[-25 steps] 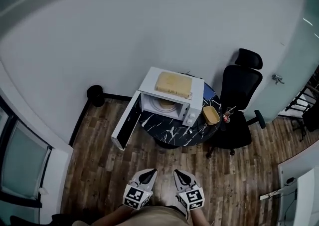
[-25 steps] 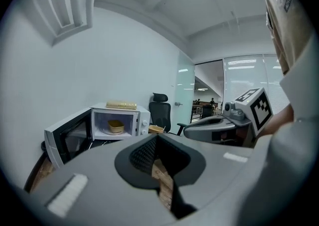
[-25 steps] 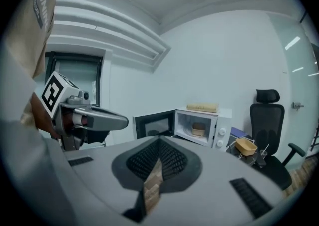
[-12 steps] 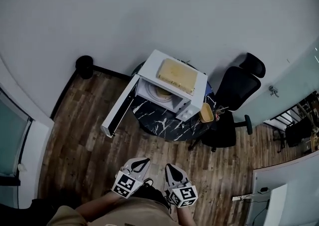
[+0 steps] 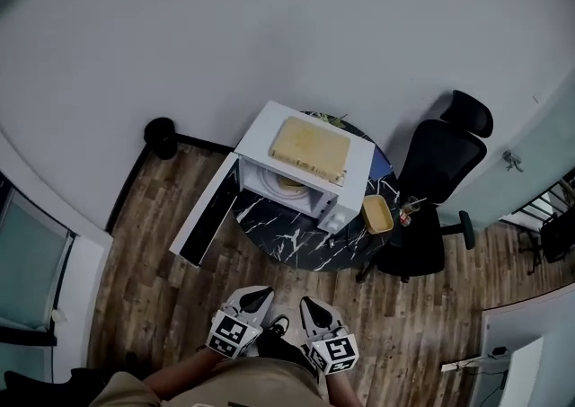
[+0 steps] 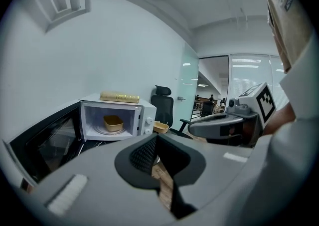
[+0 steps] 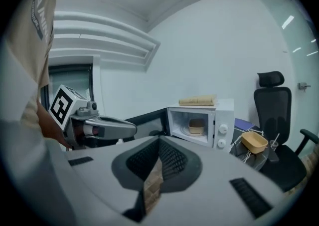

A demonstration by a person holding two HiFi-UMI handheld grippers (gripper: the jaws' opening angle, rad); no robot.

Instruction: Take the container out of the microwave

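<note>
A white microwave (image 5: 310,167) stands on a dark marbled round table (image 5: 301,239) with its door (image 5: 205,216) swung wide open. Inside, on the turntable, sits a tan container (image 6: 113,122), which also shows in the right gripper view (image 7: 196,126). Both grippers hang low by the person's body, well short of the table. My left gripper (image 5: 260,294) is shut with nothing in it, its jaws meeting in the left gripper view (image 6: 157,137). My right gripper (image 5: 309,305) is likewise shut and empty (image 7: 159,139).
A flat tan mat (image 5: 309,149) lies on top of the microwave. A second tan container (image 5: 378,214) sits on the table's right side, next to a black office chair (image 5: 436,185). A black round bin (image 5: 161,137) stands by the wall. Wood floor lies between me and the table.
The head view has swung, so the microwave and table sit at a different place in it. Both grippers stay shut and low by the body.
</note>
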